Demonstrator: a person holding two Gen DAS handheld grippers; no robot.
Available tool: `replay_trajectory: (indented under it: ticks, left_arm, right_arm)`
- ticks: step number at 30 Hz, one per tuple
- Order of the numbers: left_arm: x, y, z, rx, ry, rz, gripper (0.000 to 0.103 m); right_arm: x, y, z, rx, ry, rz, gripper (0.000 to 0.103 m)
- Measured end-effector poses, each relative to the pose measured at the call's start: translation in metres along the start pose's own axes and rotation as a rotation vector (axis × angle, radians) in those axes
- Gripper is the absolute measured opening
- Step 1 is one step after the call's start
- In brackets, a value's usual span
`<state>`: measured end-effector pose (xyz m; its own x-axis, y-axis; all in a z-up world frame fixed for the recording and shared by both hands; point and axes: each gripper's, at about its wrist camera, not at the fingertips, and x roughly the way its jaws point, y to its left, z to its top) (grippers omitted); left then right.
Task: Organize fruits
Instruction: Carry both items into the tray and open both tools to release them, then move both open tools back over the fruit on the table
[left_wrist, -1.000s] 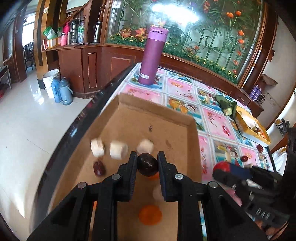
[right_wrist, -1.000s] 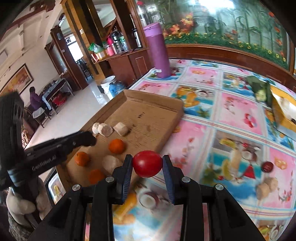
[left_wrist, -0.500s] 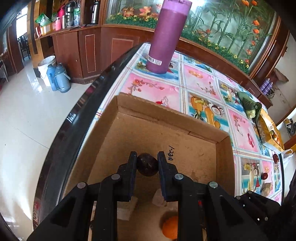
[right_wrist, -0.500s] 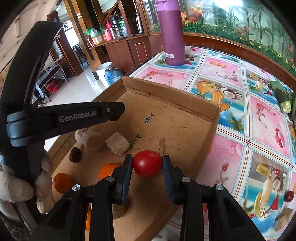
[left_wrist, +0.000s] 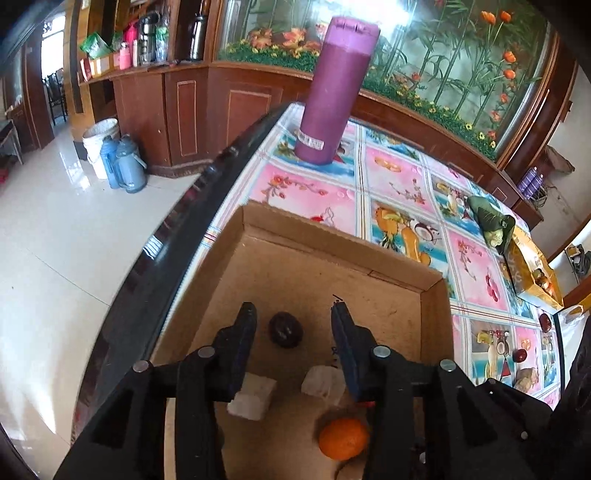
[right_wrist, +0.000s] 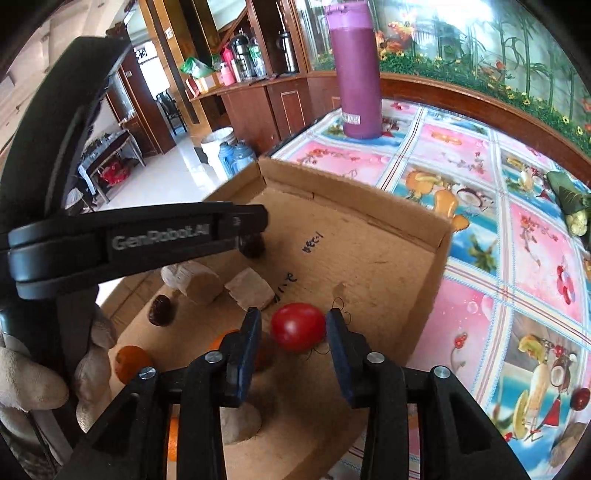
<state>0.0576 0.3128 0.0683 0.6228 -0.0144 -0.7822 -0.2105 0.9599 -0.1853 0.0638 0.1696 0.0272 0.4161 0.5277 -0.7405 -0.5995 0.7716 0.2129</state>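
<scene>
Dark plum (left_wrist: 285, 329) and red tomato (right_wrist: 297, 326) both rest on the floor of the cardboard tray (left_wrist: 334, 236), each lying free between jaws that have just been opening, the left gripper (left_wrist: 293, 325) and right gripper (right_wrist: 293, 328) gripping nothing.

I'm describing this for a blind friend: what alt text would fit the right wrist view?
The right gripper has just been opening, its jaws standing apart around a red tomato on the floor of a shallow cardboard box. The left gripper reaches in from the left above a dark fruit, with oranges and pale chunks nearby.
</scene>
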Motion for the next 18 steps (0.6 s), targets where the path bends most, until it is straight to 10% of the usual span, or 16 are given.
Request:
replay_trajectory:
  ticks: [18]
  left_arm:
    - [-0.096,-0.080,-0.093,0.109,-0.209,0.175,0.069]
  right_arm:
    - [-0.105,-0.038,-0.064,0.111,-0.132,-0.041,0.055]
